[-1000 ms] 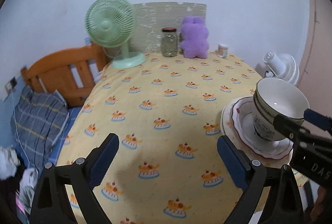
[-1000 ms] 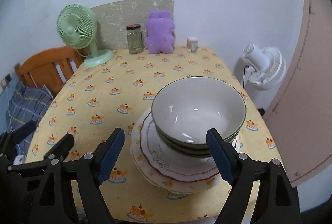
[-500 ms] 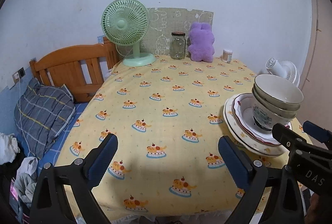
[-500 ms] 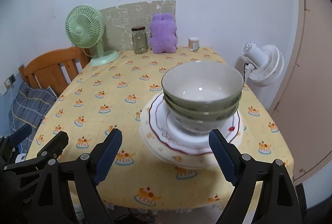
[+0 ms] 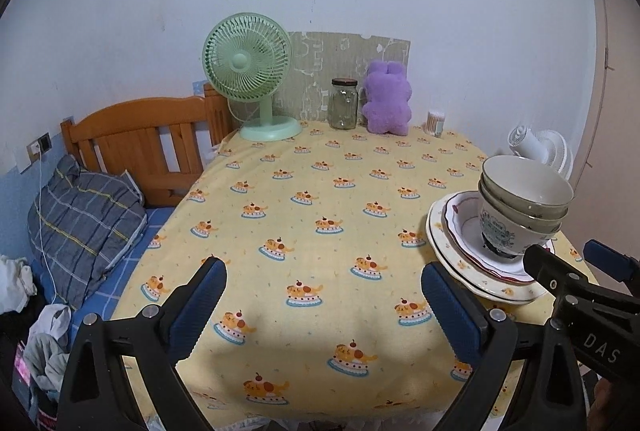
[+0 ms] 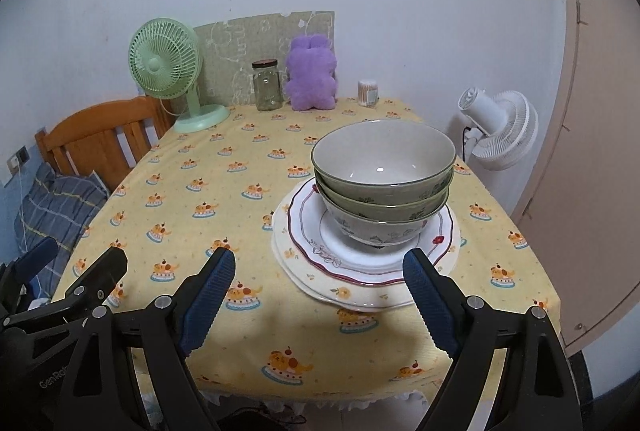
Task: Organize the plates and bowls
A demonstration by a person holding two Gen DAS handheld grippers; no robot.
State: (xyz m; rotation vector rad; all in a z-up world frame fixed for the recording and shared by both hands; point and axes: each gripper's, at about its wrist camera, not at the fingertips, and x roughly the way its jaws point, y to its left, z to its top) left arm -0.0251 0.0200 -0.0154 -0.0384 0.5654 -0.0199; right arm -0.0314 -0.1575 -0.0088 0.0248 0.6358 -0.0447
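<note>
Three nested bowls (image 6: 384, 167), green-rimmed on top, stand on a stack of plates (image 6: 320, 251) near the table's front right edge. The same bowls (image 5: 524, 199) and plates (image 5: 452, 243) show at the right of the left wrist view. My right gripper (image 6: 320, 295) is open and empty, held back from the table's front edge, facing the stack. My left gripper (image 5: 324, 307) is open and empty, held before the table's front edge, left of the stack. The right gripper's fingers (image 5: 560, 275) show at the lower right of the left wrist view.
A yellow patterned tablecloth (image 5: 320, 191) covers the table. At the back stand a green fan (image 5: 248, 67), a glass jar (image 5: 343, 103), a purple plush toy (image 5: 386, 99) and a small container (image 5: 435, 121). A wooden bed frame (image 5: 140, 143) and pillow (image 5: 80, 215) are left; a white fan (image 6: 496, 127) is right.
Both grippers have pulled back and away from the table, so the table and the stack look smaller and farther. The bowls and plates stay in place. Both grippers stay open.
</note>
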